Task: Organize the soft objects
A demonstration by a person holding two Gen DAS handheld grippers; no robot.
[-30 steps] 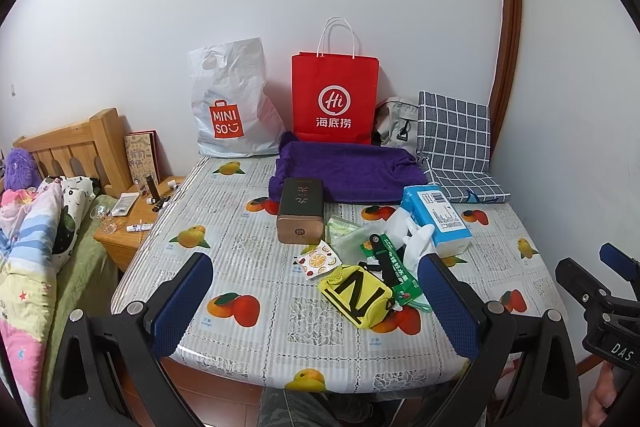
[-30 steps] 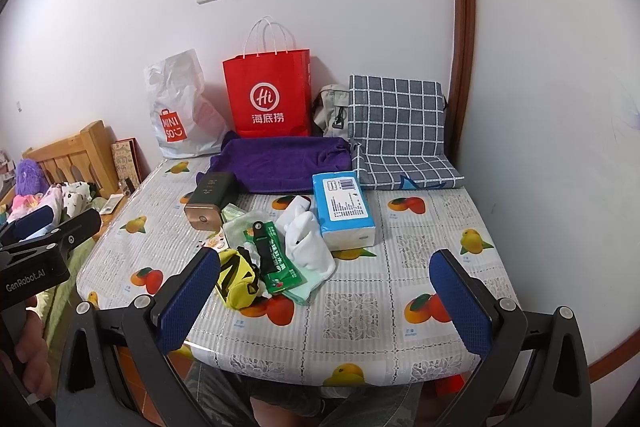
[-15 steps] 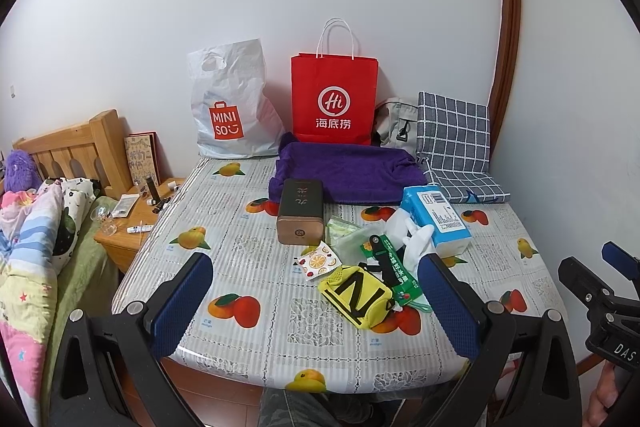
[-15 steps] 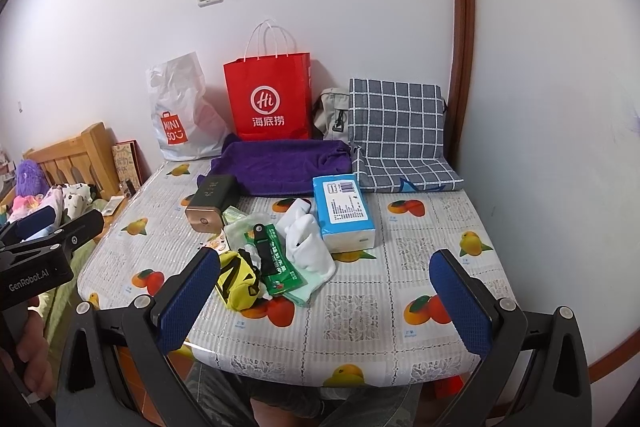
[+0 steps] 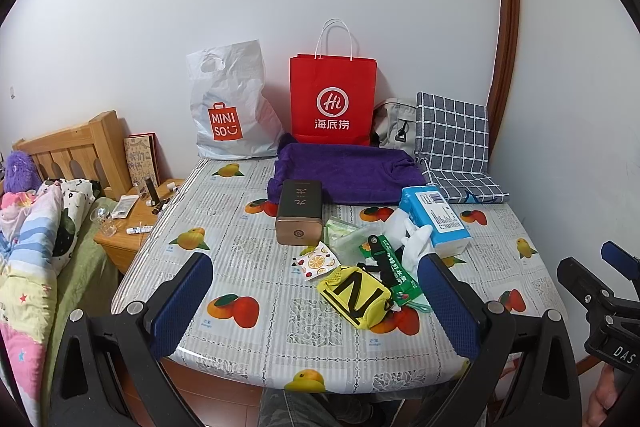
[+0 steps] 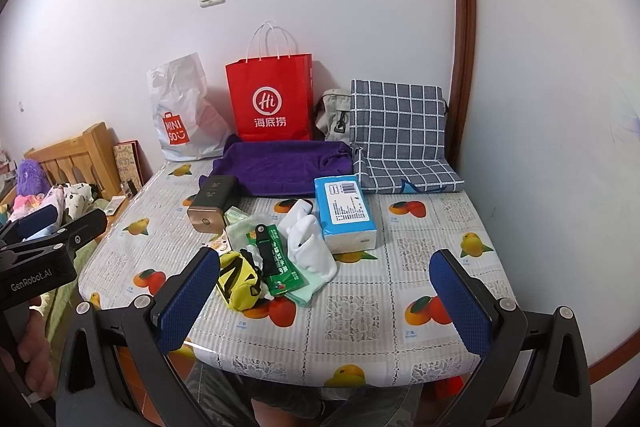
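Yellow pouch [image 5: 354, 295] sits at table [image 5: 256, 343] centre, white socks [image 6: 308, 243] just at its 2 o'clock. Left gripper [image 5: 316, 301] and right gripper [image 6: 326, 297] both spread wide, empty. Only left view shows the nightstand [image 5: 132, 227] at 9 o'clock.

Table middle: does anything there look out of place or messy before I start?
Yes. A loose heap sits mid-table: white socks slumped against the tissue pack, a green packet lying across them, and a yellow pouch askew at the front. The purple towel behind lies flat. Nothing looks spilled or damaged.
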